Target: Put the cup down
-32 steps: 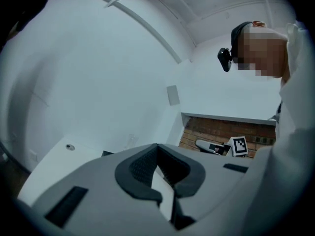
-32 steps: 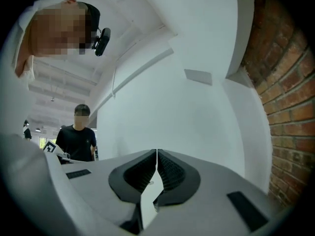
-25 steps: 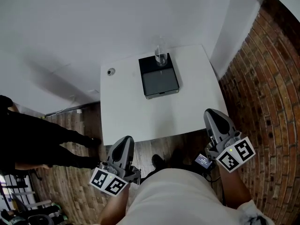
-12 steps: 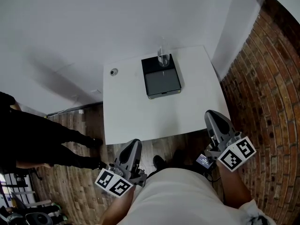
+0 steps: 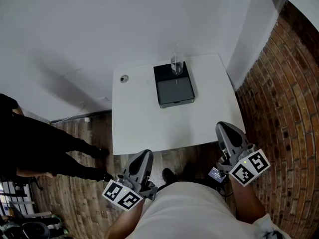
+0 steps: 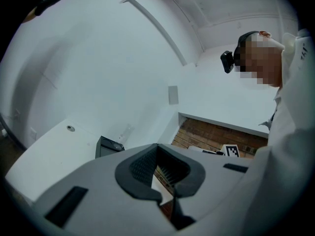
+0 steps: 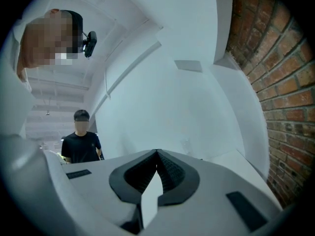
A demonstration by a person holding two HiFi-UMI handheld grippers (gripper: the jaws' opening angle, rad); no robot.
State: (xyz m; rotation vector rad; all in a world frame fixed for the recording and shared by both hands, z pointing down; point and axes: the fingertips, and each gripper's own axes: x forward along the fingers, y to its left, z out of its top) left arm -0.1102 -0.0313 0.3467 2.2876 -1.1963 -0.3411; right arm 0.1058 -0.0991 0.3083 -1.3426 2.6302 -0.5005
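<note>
A clear glass cup (image 5: 176,63) stands upright on a black box-like stand (image 5: 173,86) at the far side of the white table (image 5: 144,118). Neither gripper touches it. My left gripper (image 5: 144,155) is held low off the table's near edge, over the wooden floor, its jaws shut and empty. My right gripper (image 5: 223,127) is by the table's near right corner, also shut and empty. In the left gripper view the shut jaw tips (image 6: 157,146) point toward the black stand (image 6: 108,145). The right gripper (image 7: 156,151) faces the white wall.
A small round fitting (image 5: 123,78) sits in the table's far left corner. A brick wall (image 5: 279,108) runs along the right. A person in black (image 5: 30,143) stands on the wooden floor at the left, also visible as a person (image 7: 81,146) in the right gripper view.
My left gripper has drifted right and a little closer to my body. The right gripper has barely shifted. The cup has stayed on the black stand.
</note>
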